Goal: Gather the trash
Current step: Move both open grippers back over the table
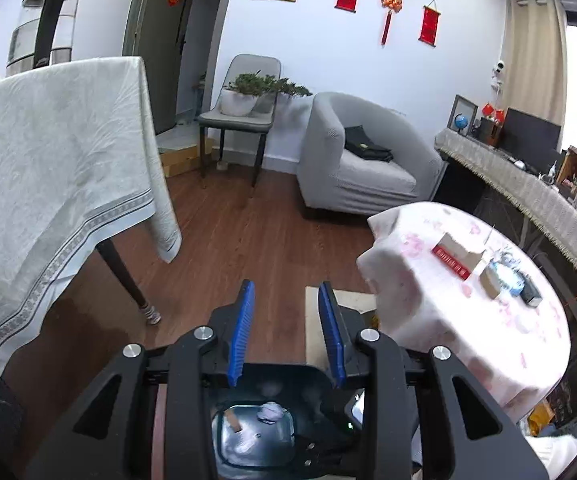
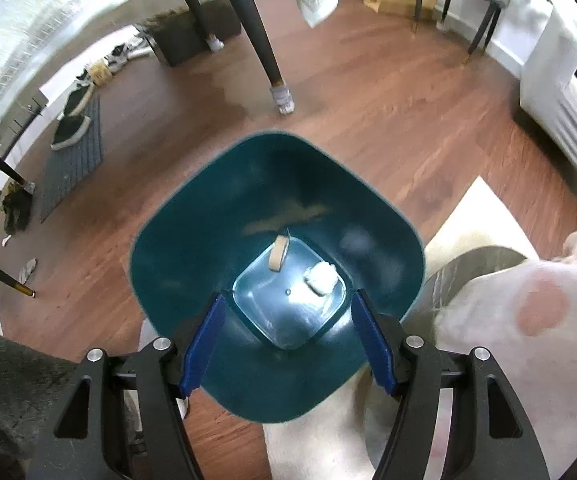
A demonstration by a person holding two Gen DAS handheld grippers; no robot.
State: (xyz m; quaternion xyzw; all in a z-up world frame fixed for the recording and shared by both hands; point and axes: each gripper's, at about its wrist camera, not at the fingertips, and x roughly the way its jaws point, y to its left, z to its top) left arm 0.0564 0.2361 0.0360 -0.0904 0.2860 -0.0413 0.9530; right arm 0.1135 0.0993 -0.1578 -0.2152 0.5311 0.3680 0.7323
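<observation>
Right wrist view: crumpled paper (image 2: 320, 278) in bin (image 2: 192, 216) btwn/below right gripper (image 2: 286, 340), jaws apart, empty.

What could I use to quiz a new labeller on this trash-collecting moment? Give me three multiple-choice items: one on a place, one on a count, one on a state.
1. Where does the crumpled white wad lie?
A. on the wooden floor
B. on the bottom of the teal bin
C. on the armchair

2. How many pieces of trash show inside the bin?
A. none
B. two
C. five

3. How do the right gripper jaws stand?
A. apart, with nothing between them
B. clamped on the wad
C. clamped on the bin's rim

Answers: 1 B, the wad rests on the bin's glossy bottom. 2 B, the wad and a tan roll are the only pieces there. 3 A, the blue pads stand apart over the bin with only air between.
</observation>
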